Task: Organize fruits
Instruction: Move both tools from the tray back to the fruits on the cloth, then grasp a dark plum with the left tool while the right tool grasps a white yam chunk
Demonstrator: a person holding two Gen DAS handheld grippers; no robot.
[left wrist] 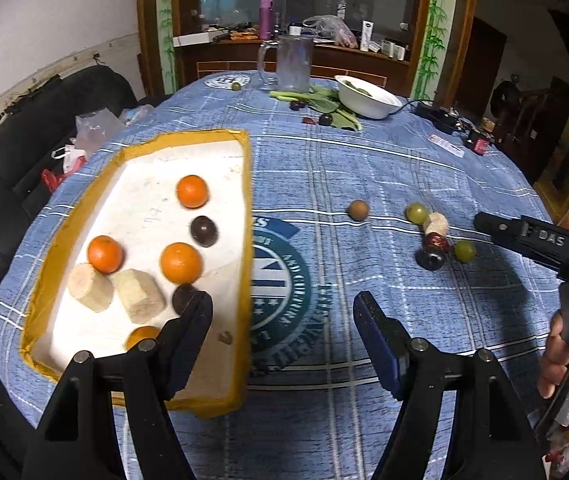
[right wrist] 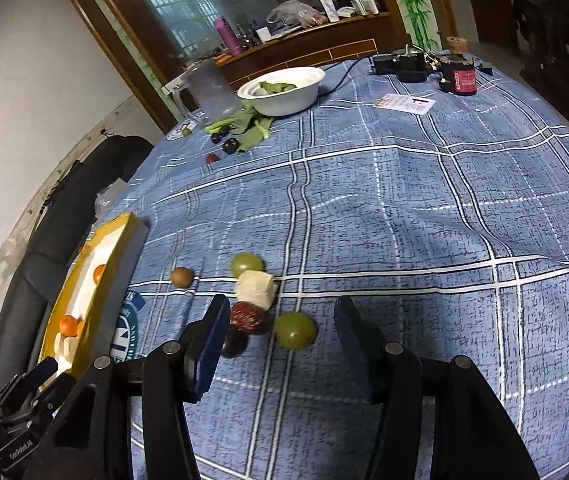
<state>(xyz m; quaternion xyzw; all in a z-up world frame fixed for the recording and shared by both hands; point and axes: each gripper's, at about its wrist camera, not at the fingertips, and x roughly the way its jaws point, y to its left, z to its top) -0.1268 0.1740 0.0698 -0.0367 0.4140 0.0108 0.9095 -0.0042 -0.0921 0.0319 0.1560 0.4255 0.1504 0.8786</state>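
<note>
Left tool point(left wrist: 282, 306): jaws wide apart, holding nothing. Its left finger hangs over the near right part of the yellow-rimmed tray point(left wrist: 246, 184); the right finger is over bare blue checked cloth of the tabletop point(left wrist: 364, 168).

Tray contents, left wrist view: four oranges, one point(left wrist: 192, 191) toward 12 o'clock, two dark fruits point(left wrist: 203, 231) and two pale cut pieces point(left wrist: 139, 295).

Right tool point(right wrist: 282, 322): jaws wide apart, empty, touching nothing. A green grape point(right wrist: 295, 330) lies between the fingertips on the cloth. Just at 10 o'clock of it sits a wrinkled red date point(right wrist: 247, 317), with a pale cube point(right wrist: 255, 288) at 12 of the date, touching it. A second grape point(right wrist: 247, 264) lies beyond the cube. A dark fruit point(right wrist: 233, 345) is half hidden behind the left finger. A small brown fruit point(right wrist: 181, 277) lies apart at 9 o'clock of the cluster.
</note>
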